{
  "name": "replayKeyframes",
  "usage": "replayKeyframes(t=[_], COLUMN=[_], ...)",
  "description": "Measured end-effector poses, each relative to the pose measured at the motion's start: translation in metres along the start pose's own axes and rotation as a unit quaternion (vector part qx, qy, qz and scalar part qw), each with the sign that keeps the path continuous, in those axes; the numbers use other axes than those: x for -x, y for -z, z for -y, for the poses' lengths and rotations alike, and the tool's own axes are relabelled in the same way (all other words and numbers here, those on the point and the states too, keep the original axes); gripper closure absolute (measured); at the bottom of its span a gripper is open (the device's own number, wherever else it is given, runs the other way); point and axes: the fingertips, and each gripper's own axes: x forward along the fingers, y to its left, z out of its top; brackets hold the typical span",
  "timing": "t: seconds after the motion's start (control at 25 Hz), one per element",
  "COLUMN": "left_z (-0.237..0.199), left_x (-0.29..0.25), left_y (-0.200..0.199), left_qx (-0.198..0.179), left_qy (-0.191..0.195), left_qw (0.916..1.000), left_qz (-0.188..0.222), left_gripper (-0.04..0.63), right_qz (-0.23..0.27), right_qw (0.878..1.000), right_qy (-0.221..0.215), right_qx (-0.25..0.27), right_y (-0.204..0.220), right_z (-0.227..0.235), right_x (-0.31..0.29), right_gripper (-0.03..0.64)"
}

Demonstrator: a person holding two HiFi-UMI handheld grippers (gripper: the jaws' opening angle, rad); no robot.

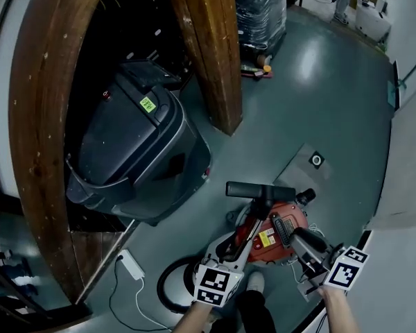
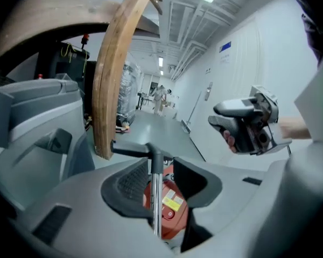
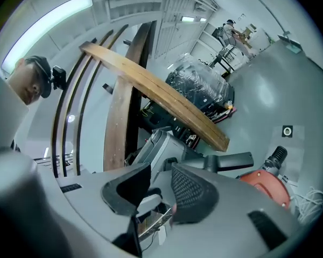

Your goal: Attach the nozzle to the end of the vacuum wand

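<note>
A chrome vacuum wand (image 2: 156, 198) runs between my left gripper's (image 2: 160, 184) jaws, which are shut on it. At the wand's far end sits a black T-shaped nozzle (image 2: 145, 150). In the head view the left gripper (image 1: 239, 245) holds the wand (image 1: 253, 224) sloping up to the nozzle (image 1: 260, 190), over the red vacuum body (image 1: 277, 231). My right gripper (image 1: 298, 236) hovers over the vacuum's right side, open with nothing between its pads. From the left gripper view it (image 2: 218, 117) hangs in the air at the right. The right gripper view shows its jaws (image 3: 159, 190) apart, the nozzle (image 3: 231, 160) beyond.
A large dark grey machine (image 1: 135, 144) stands at the left under curved wooden beams (image 1: 204, 47). A white power strip (image 1: 130, 263) and a black hose coil (image 1: 168, 283) lie near my feet. A floor socket plate (image 1: 317, 159) and a wrapped pallet (image 1: 260, 9) lie farther off.
</note>
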Motion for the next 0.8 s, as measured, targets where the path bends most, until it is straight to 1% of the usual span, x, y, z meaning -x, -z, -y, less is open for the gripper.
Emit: replayKeyframes(t=[0.04, 0.12, 0.32, 0.44, 0.6, 0.8], left_z=[0.005, 0.016, 0.044, 0.06, 0.083, 0.11], left_x=[0.018, 0.054, 0.144, 0.196, 0.25, 0.302], left_y=[-0.015, -0.047, -0.131, -0.174, -0.214, -0.257], left_qx=[-0.003, -0.01, -0.028, -0.029, -0.04, -0.054], left_qy=[0.002, 0.006, 0.01, 0.007, 0.004, 0.002], left_qw=[0.9999, 0.9993, 0.9944, 0.9895, 0.9827, 0.9737], left_qz=[0.012, 0.036, 0.101, 0.142, 0.181, 0.221], left_gripper=[0.458, 0.499, 0.55, 0.577, 0.589, 0.591], right_qz=[0.008, 0.026, 0.07, 0.09, 0.104, 0.131], right_qw=[1.0, 1.0, 0.996, 0.992, 0.984, 0.969], right_qy=[0.0, -0.006, -0.026, -0.037, -0.054, -0.063], right_qx=[0.005, 0.016, 0.048, 0.077, 0.134, 0.2], right_y=[-0.002, -0.009, -0.033, -0.049, -0.063, -0.08], right_z=[-0.014, -0.046, -0.136, -0.192, -0.259, -0.328], right_x=[0.004, 0.011, 0.029, 0.039, 0.055, 0.08], right_gripper=[0.502, 0.53, 0.558, 0.574, 0.584, 0.598])
